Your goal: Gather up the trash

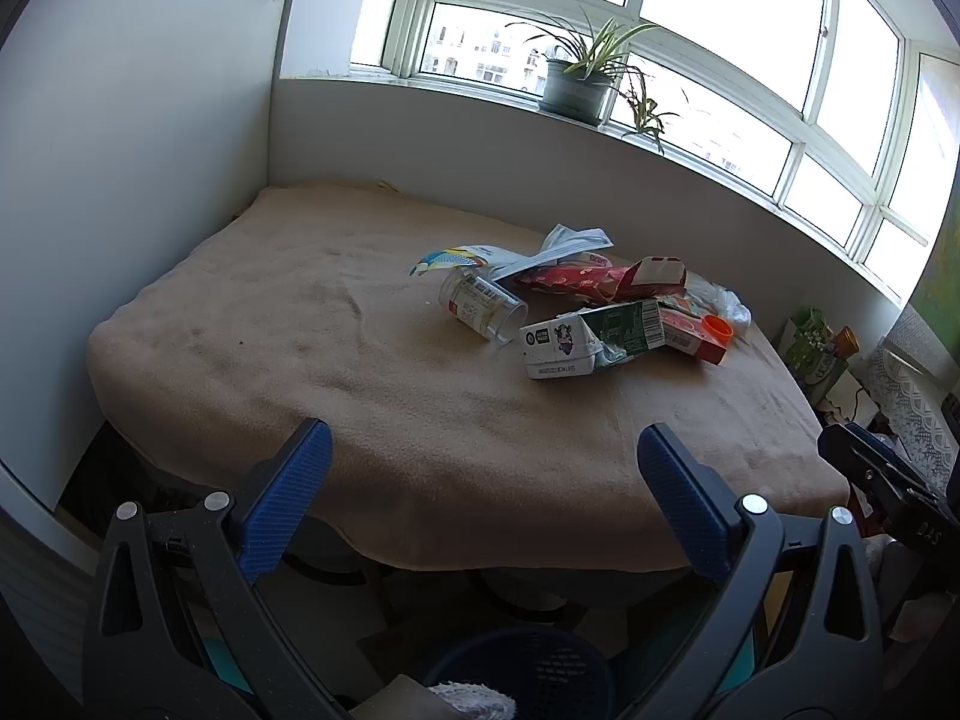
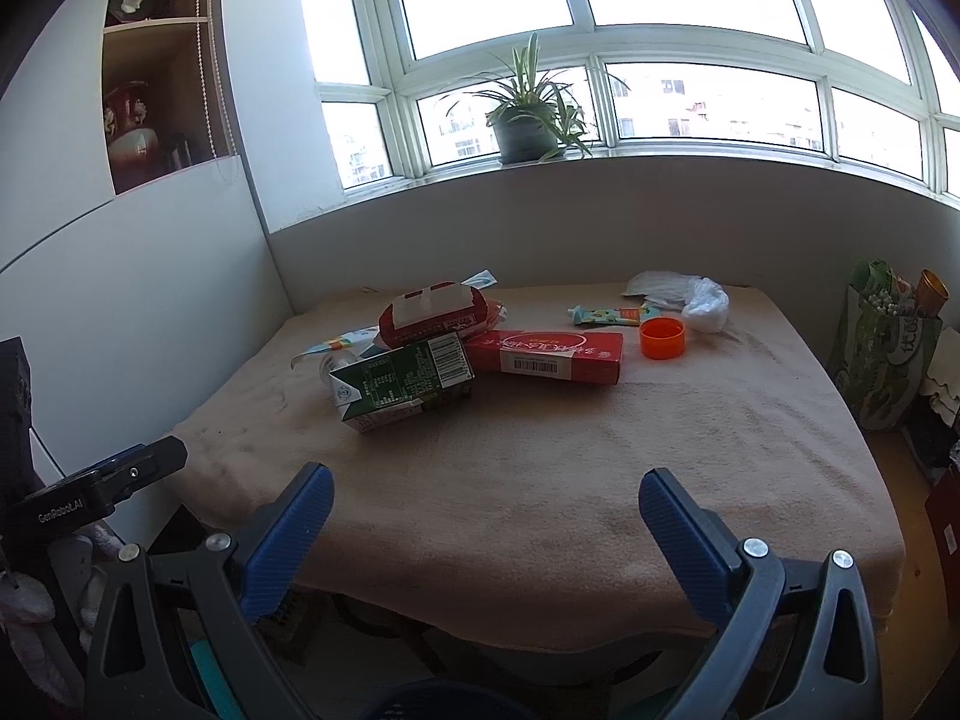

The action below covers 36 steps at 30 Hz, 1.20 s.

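1. Toward the far edge of the beige-blanketed desk (image 2: 540, 480), litter lies heaped: a green-and-white milk carton (image 2: 403, 381), a long red cardboard box (image 2: 549, 356), an orange plastic cap (image 2: 662, 338).
2. Both the left gripper (image 1: 485, 456) and the right gripper (image 2: 486, 501) hover spread and empty at the near edge, likely poised to pick.

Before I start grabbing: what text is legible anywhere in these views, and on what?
"GenRobot.AI": on the left gripper's black body, right wrist view.
Green-and-white carton: barcode and print too small to read.
Red box: label and barcode blurred.
Clear jar: label unreadable.
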Motion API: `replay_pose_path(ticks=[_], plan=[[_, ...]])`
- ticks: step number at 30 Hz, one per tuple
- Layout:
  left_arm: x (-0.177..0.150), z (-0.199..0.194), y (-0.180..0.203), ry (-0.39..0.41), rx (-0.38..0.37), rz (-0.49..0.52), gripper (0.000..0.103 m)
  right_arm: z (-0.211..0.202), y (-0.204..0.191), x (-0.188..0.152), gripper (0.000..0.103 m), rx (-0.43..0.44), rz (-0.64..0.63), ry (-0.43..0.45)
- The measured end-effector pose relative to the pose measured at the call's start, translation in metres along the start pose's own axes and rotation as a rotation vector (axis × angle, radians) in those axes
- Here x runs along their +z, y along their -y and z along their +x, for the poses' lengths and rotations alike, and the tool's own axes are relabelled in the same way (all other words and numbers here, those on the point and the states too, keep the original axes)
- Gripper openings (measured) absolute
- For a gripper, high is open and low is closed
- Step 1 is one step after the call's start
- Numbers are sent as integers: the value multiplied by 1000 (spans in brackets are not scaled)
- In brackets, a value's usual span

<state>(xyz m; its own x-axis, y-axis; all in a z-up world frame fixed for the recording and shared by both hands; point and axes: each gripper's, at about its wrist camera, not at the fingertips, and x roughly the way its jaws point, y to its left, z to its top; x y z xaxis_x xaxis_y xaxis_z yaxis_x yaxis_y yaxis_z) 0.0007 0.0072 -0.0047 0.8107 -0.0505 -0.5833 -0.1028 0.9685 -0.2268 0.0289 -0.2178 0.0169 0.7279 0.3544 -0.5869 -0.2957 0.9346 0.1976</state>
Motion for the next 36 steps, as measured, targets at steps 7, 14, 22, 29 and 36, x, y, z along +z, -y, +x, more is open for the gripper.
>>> replay_pose_path(ticks=[7, 14, 22, 29, 36], plan=[[2, -1, 0, -2, -14, -5, 103, 1, -1, 0, 103, 19, -1, -1], [2, 0, 0, -5, -24, -15, 103, 5, -2, -1, 103, 30, -2, -9], [0, 0, 0, -9, -25, -19, 103, 5, -2, -3, 103, 34, 3, -13], [-1, 3, 1, -18, -23, -21, 103, 8, -2, -5, 103, 38, 5, -23], [1, 5, 2, -23, -21, -20, 103, 10, 3, -6, 103, 44, 22, -28]])
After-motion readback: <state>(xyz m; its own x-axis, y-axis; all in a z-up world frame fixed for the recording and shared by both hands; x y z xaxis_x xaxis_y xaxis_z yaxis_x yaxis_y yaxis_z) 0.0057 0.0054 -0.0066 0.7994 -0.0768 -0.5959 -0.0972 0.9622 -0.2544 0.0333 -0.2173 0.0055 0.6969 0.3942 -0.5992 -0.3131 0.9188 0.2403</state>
